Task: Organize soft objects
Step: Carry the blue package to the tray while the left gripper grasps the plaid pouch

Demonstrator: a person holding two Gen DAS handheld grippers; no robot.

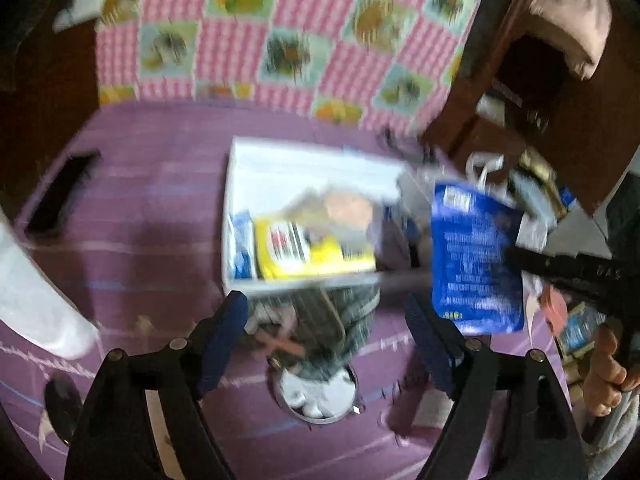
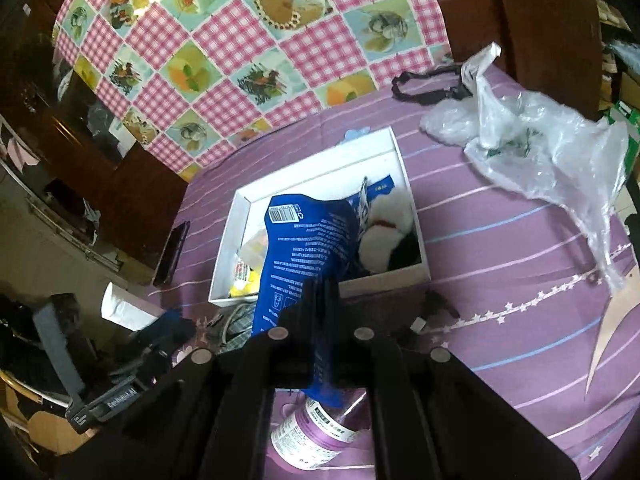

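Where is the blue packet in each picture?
Left wrist view: the blue packet hangs at right of centre, beside the white box, held by the right gripper.
Right wrist view: the blue packet is in the middle, pinched by the right gripper, over the white box.
Shared landmark: the white box on the purple cloth.

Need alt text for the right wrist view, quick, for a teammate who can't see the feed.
The right gripper, shut on a blue packet, holds it over a white box on a purple striped cloth. A white plush toy lies in the box; a clear plastic bag lies to the right.
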